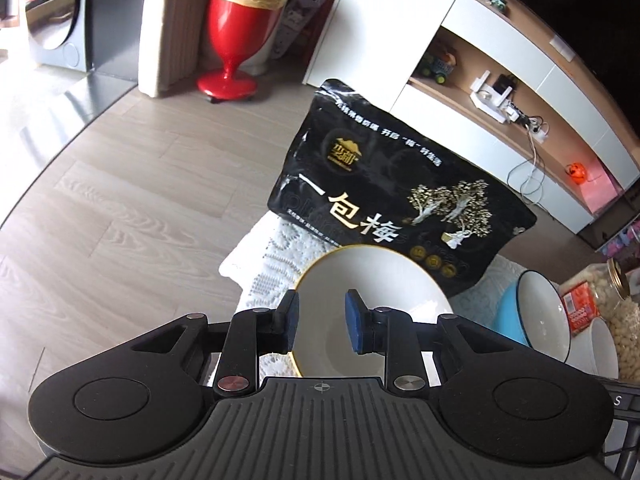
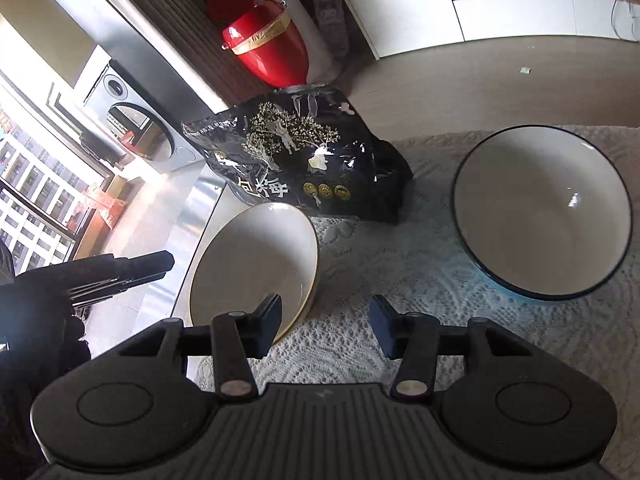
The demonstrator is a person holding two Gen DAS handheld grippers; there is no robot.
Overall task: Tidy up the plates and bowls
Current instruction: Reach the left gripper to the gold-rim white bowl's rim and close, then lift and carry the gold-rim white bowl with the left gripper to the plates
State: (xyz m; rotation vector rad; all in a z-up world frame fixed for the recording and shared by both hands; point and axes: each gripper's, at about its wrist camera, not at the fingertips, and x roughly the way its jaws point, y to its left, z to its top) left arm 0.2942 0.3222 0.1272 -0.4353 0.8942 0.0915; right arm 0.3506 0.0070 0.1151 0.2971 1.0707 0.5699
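A white bowl with a gold rim [image 1: 372, 280] [image 2: 256, 260] sits on the lace cloth near the table's left edge. My left gripper [image 1: 322, 322] hovers over its near rim with a narrow gap between the blue pads and nothing in that gap. In the right wrist view the left gripper [image 2: 132, 268] stays just left of the bowl, apart from it. My right gripper [image 2: 326, 324] is open and straddles the bowl's near right rim, one finger over the inside and one over the cloth. A larger blue bowl [image 2: 544, 216] [image 1: 536, 308], white inside with a dark rim, stands to the right.
A black snack bag [image 1: 392, 200] [image 2: 304, 160] leans behind the gold-rimmed bowl. The lace cloth [image 2: 400, 280] covers the table. A glass jar [image 1: 612, 300], a red packet [image 1: 578, 310] and a white cup [image 1: 604, 344] crowd the right. A red vase [image 1: 240, 20] stands on the floor.
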